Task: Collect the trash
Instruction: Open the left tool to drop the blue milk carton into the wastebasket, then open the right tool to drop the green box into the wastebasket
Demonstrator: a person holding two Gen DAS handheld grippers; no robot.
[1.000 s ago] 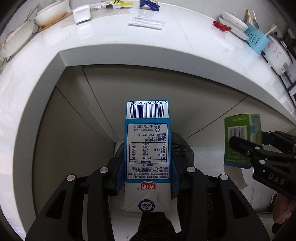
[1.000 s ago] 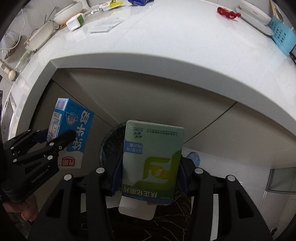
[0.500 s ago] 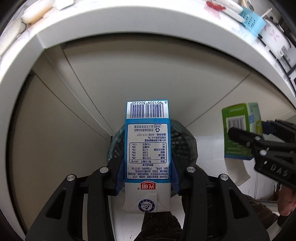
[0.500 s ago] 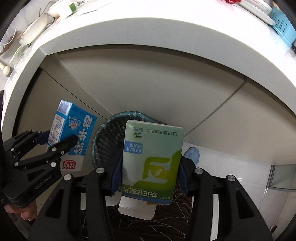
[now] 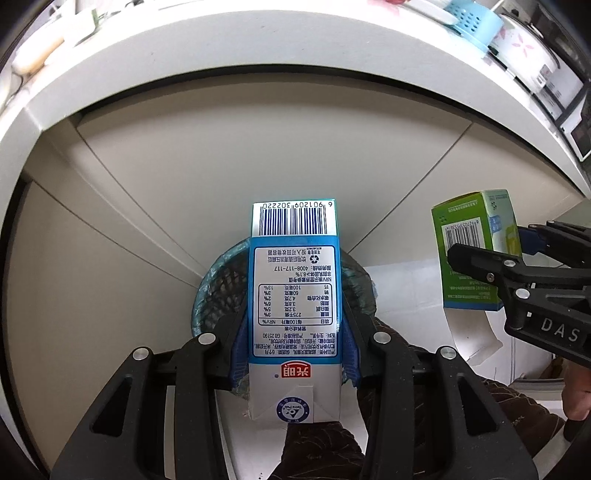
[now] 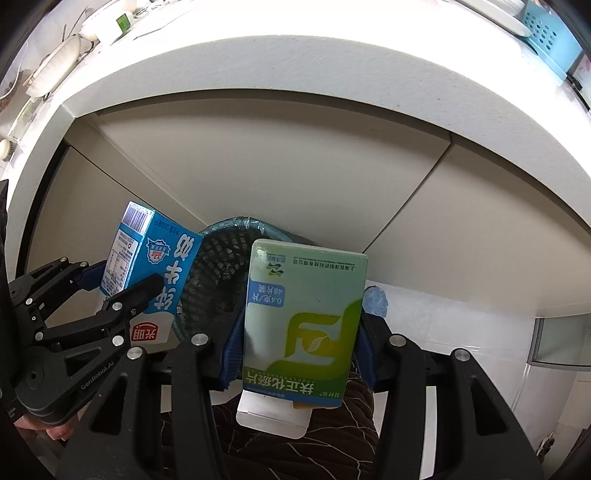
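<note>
Milk carton point(image 5: 294, 295): clamped in left gripper point(image 5: 294, 341) jaws, above mesh bin point(image 5: 218, 284). Green box point(image 6: 304, 325): clamped in right gripper point(image 6: 299, 354) jaws, bin point(image 6: 218, 288) at 11 o'clock behind it. Counter point(image 5: 258, 48): 12 o'clock, overhead; blue basket point(image 5: 469, 22) at 1 o'clock.

Milk carton point(image 5: 294, 306) — barcode 6901209302220 (Tetra Pak mark); right gripper point(image 5: 491, 254) — "DAS".
</note>
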